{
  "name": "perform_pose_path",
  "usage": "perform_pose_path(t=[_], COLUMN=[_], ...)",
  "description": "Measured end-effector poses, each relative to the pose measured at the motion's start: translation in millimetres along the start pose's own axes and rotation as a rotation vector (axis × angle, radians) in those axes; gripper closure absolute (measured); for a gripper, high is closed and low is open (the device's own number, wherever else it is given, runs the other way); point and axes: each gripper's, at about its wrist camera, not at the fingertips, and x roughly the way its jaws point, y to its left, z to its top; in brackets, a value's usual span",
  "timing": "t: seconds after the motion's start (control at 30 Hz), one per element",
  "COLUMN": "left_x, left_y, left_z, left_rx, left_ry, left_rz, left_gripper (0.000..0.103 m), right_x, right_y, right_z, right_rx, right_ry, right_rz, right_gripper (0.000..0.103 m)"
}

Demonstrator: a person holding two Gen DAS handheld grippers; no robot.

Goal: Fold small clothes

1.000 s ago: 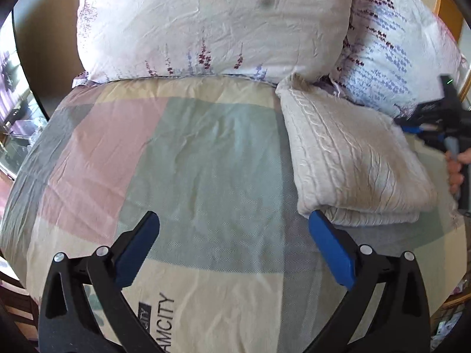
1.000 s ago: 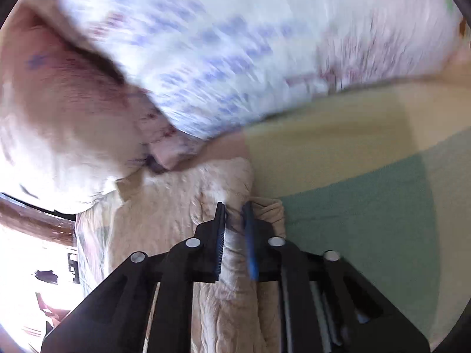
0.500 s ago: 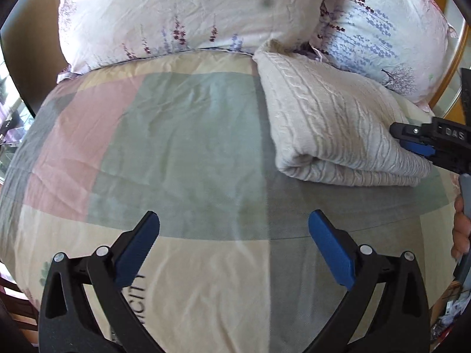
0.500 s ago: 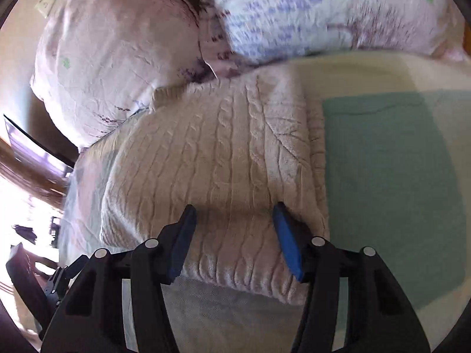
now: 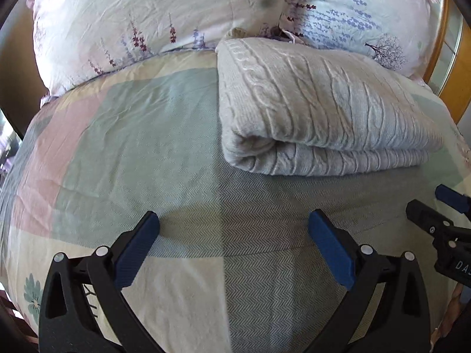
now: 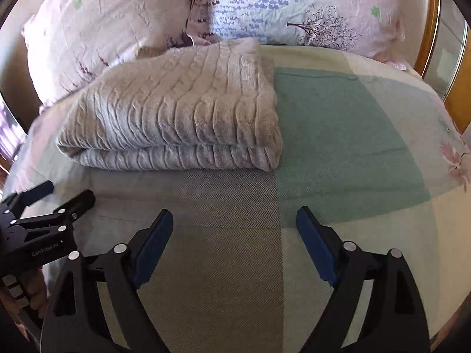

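Observation:
A cream cable-knit sweater [image 5: 318, 108] lies folded into a thick rectangle on the bed, its far end against the pillows; it also shows in the right wrist view [image 6: 176, 111]. My left gripper [image 5: 232, 244] is open and empty, held back from the sweater's near edge, above the bedspread. My right gripper [image 6: 232, 241] is open and empty, also short of the sweater. Each gripper shows at the edge of the other's view: the right one [image 5: 441, 223] and the left one [image 6: 44, 206].
The bed is covered by a checked pastel bedspread [image 5: 123, 153]. Two floral pillows [image 5: 153, 14] [image 6: 309, 11] lean at the head. A wooden bed frame [image 6: 426, 29] runs along the right side.
My right gripper let go of the sweater, opened and pulled back toward me. My left gripper also drew back, so the folded sweater lies free on the bed.

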Motion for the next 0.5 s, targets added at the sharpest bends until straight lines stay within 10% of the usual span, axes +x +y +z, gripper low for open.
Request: perform_pose_path(t=[0.5], left_x=[0.2], left_y=[1.3], left_z=[-1.2], left_rx=[-0.011], left_ry=[-0.011], left_rz=[-0.009], left_gripper=[0.002], right_x=[4.3], right_y=[9.2], right_z=[-9.0], right_rx=[-0.041], right_ry=[-0.018], right_rz=[-0.057], right_gripper=[0.001])
